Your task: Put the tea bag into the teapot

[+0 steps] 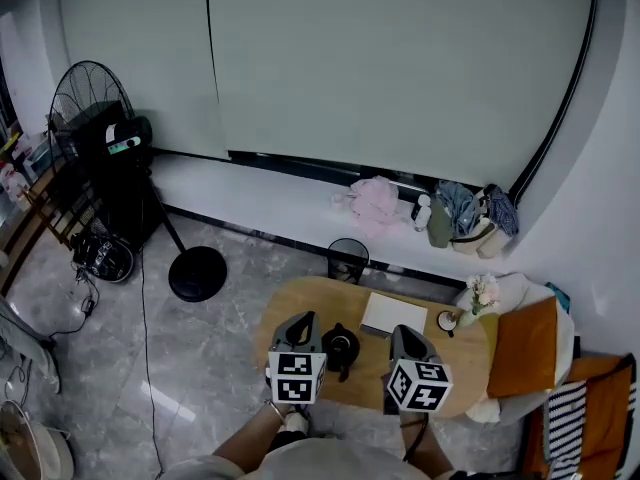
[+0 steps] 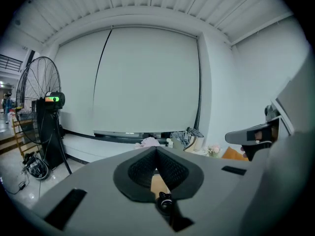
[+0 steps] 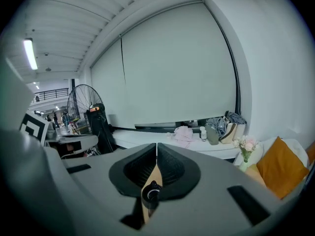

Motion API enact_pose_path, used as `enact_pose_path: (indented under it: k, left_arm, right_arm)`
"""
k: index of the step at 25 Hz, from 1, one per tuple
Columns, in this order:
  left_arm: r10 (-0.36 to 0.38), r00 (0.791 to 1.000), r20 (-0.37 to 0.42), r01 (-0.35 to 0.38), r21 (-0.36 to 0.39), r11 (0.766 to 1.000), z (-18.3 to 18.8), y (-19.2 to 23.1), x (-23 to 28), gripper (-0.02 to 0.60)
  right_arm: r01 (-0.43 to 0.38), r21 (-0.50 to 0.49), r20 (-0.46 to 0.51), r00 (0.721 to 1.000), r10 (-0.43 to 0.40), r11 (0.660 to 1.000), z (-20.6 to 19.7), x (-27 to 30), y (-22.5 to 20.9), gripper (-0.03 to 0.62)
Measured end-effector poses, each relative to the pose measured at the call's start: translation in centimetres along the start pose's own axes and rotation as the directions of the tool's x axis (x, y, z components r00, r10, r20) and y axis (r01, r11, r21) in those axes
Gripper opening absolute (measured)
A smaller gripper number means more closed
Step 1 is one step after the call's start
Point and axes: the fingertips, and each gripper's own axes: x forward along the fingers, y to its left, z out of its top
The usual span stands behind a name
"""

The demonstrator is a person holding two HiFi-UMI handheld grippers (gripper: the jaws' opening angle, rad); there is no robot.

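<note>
A black teapot point(image 1: 341, 348) stands on the round wooden table point(image 1: 300, 298), between my two grippers. My left gripper point(image 1: 306, 318) hovers just left of it, and my right gripper point(image 1: 399, 331) just right of it. In the left gripper view the jaw tips point(image 2: 156, 149) meet with nothing between them, and the dark teapot point(image 2: 165, 201) shows low through the gap behind them. The right gripper point(image 3: 156, 146) is likewise shut and empty, with a dark round shape point(image 3: 151, 193) below its pads that may be the teapot. I see no tea bag in any view.
A white pad point(image 1: 393, 313), a small cup point(image 1: 446, 320) and a vase of flowers point(image 1: 481, 292) sit at the table's far right. A wire bin point(image 1: 348, 259) stands behind the table, an orange cushion point(image 1: 527, 346) to the right, and a floor fan point(image 1: 95, 118) at far left.
</note>
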Motion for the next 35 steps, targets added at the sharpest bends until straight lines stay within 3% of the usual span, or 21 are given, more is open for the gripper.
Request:
enact_pose_path:
  k: [16,35]
  left_arm:
    - [0.023,1.000,0.017,-0.023,0.016,1.000,1.2,0.3,0.3,0.006]
    - [0.020,1.000,0.016,-0.020,0.005,1.000,0.2,0.9,0.3,0.006]
  right_arm:
    - [-0.004,0.006,0.067,0.998,0.004,1.000,2.7,0.0,-0.3,0.037]
    - [0.008,0.007,0.049,0.999,-0.008,1.000,1.8,0.1,0.3,0.034]
